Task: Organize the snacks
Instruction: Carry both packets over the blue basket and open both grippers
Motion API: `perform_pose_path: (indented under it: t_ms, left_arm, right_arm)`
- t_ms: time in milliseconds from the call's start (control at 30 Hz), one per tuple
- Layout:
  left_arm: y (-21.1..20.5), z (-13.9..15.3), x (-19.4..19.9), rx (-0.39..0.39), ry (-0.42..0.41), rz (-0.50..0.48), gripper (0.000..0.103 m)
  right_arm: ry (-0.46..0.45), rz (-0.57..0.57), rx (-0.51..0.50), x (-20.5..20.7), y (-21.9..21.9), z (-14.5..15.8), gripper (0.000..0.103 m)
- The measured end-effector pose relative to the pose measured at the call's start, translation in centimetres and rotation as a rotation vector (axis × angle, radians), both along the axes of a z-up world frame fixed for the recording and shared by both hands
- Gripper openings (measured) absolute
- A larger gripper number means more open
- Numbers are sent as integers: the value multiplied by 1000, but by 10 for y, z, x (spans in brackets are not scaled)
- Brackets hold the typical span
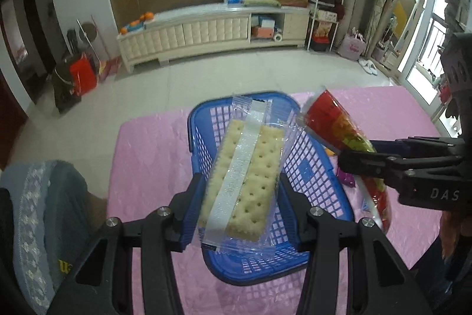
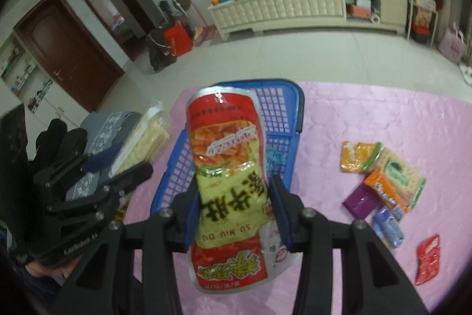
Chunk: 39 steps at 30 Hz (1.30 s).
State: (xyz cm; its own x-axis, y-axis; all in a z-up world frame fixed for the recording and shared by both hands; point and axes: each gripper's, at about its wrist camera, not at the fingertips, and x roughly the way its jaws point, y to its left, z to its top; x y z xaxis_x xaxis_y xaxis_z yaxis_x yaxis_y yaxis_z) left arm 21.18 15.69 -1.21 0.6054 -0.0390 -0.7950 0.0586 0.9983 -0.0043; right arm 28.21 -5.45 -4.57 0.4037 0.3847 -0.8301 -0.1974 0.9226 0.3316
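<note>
My left gripper (image 1: 240,204) is shut on a clear-wrapped pack of crackers (image 1: 244,173), held above a blue plastic basket (image 1: 206,120) on the pink cloth. My right gripper (image 2: 234,211) is shut on a red and yellow snack bag (image 2: 227,176), also over the basket (image 2: 280,120). In the left wrist view the snack bag (image 1: 336,123) and the right gripper (image 1: 383,164) come in from the right, beside the basket. The right wrist view shows the left gripper (image 2: 118,167) with the crackers (image 2: 147,138) at the left of the basket.
Several small snack packets (image 2: 383,185) lie on the pink cloth (image 2: 398,123) right of the basket, with a red packet (image 2: 427,259) nearer the edge. A person's sleeve (image 1: 44,211) is at the left. Tiled floor and a white cabinet (image 1: 212,34) lie beyond the table.
</note>
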Motion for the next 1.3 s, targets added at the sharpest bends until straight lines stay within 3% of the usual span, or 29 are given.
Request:
perform_pose_path:
  t_ms: [167, 300, 433, 933, 1000, 1033, 1067, 1100, 1167, 1300]
  left_arm:
    - [3, -19, 14, -17, 41, 24, 46]
    - [4, -26, 21, -63, 57, 13, 46]
    - [-1, -33, 26, -49, 76, 5, 46]
    - [1, -39, 46, -45, 93, 45, 47]
    - [2, -40, 48, -53, 96, 45, 48]
    - [0, -40, 48, -55, 94, 47, 54]
    - [-1, -40, 47, -58, 92, 52, 63]
    - [1, -40, 46, -59, 86, 62, 65]
    - [0, -40, 44, -58, 85, 69, 66]
    - [-6, -38, 38, -35, 84, 42, 72]
  right_arm:
    - [65, -34, -14, 15, 3, -26, 49]
    - [82, -39, -28, 17, 8, -31, 49]
    - [93, -39, -29, 22, 11, -33, 49]
    - [47, -9, -89, 56, 25, -31, 50]
    - [37, -4, -85, 59, 26, -30, 57]
    - [36, 4, -83, 60, 26, -31, 60]
    - [44, 16, -92, 64, 28, -33, 68]
    - [45, 18, -97, 66, 28, -34, 78]
    - [31, 10, -115, 68, 24, -36, 87]
    - [-3, -6, -88, 61, 12, -33, 89]
